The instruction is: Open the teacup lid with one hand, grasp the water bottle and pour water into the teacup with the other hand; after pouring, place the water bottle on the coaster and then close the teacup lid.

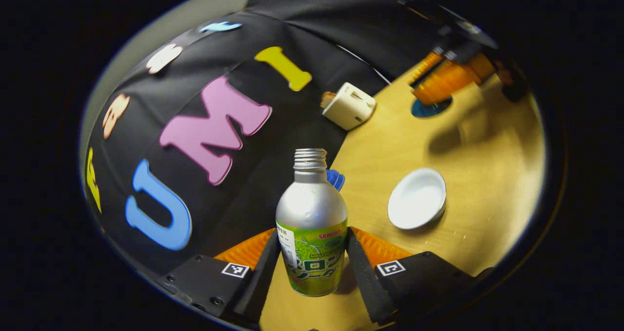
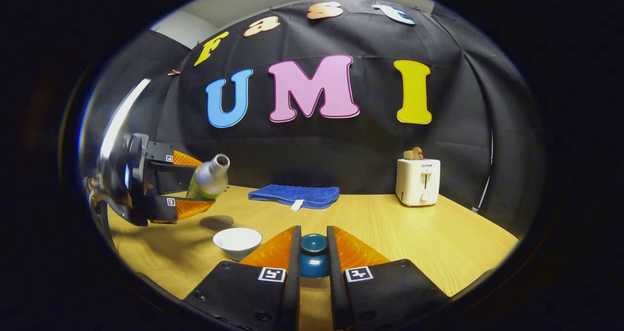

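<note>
Silver bottle (image 2: 209, 176): pinched by its green label between both fingers of the left hand-held gripper (image 2: 183, 181); lifted off the desk at far left of the right gripper view, tilted with open mouth toward the middle; cap off, bare thread visible in the left gripper view.
Left hand-held gripper: closed on the water bottle (image 1: 312, 223), one finger each side of the label.
White teacup (image 2: 237, 241): on the wooden desk (image 2: 438, 233), open and uncovered, just beyond and below the bottle's mouth; looks empty, no water visible inside.
Blue towel (image 2: 295, 195): folded at the back of the desk, near the cloth wall.
Teal lid (image 2: 313, 255): pinched between the fingers of the right hand-held gripper (image 2: 312, 260); whether clear of the desk or resting on it, cannot tell.
Right hand-held gripper (image 1: 446, 77): pressed in on the lid, seen far off in the left gripper view above a round teal shape, possibly the coaster, partly hidden.
Toaster (image 2: 418, 181): white, at the right back of the desk, apart from the work.
Step in hand: lid off, bottle grasped and starting to tip; pouring about to begin, judged from the tilt.
Next move calls for: bringing the mouth over the teacup (image 1: 417, 198), tipping further and slowly; lid kept aside meanwhile.
</note>
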Available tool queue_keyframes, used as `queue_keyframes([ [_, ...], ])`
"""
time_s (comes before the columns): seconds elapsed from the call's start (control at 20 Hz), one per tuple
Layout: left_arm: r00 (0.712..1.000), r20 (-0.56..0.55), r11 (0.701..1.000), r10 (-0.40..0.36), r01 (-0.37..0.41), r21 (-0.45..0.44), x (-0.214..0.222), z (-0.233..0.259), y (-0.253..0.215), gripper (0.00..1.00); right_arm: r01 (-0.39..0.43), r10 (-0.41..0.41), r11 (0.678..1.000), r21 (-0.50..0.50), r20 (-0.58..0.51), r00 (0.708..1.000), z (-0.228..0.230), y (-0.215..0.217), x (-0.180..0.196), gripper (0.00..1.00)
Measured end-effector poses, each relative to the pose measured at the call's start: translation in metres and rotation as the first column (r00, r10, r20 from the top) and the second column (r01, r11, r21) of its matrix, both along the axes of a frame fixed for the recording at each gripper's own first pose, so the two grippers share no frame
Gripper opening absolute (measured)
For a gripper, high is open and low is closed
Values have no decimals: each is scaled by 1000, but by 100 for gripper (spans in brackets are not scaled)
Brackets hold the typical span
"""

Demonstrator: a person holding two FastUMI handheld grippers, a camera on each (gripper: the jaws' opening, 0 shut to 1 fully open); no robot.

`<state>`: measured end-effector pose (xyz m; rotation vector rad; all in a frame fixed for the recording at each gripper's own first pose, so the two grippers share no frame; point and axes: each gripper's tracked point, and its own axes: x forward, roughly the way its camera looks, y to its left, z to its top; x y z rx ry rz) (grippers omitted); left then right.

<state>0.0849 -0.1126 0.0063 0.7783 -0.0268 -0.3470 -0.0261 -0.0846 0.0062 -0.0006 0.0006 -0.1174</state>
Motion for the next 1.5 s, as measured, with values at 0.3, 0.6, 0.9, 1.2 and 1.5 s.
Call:
queue_keyframes([
  [0.3, 997, -75, 843, -10, -32, -536, 20, 37, 37, 79, 0, 0, 1000, 0, 0, 1000, 0, 0, 0, 29],
  [0.6, 985, -156, 726, 78, -163, -669, 67, 22, 97, 80, 0, 0, 1000, 0, 0, 1000, 0, 0, 0, 29],
  [0.9, 981, -181, 707, 62, -172, -686, 69, 10, 96, 80, 0, 0, 1000, 0, 0, 1000, 0, 0, 0, 29],
  [1.2, 971, -225, 713, 77, -211, -668, 73, -2, 96, 83, 5, -5, 1000, 0, 1, 1000, 0, -1, 0, 29],
  [1.5, 967, -231, 708, 109, -239, -664, 50, -4, 106, 96, 4, -4, 1000, 0, 1, 1000, 0, -1, 0, 29],
])
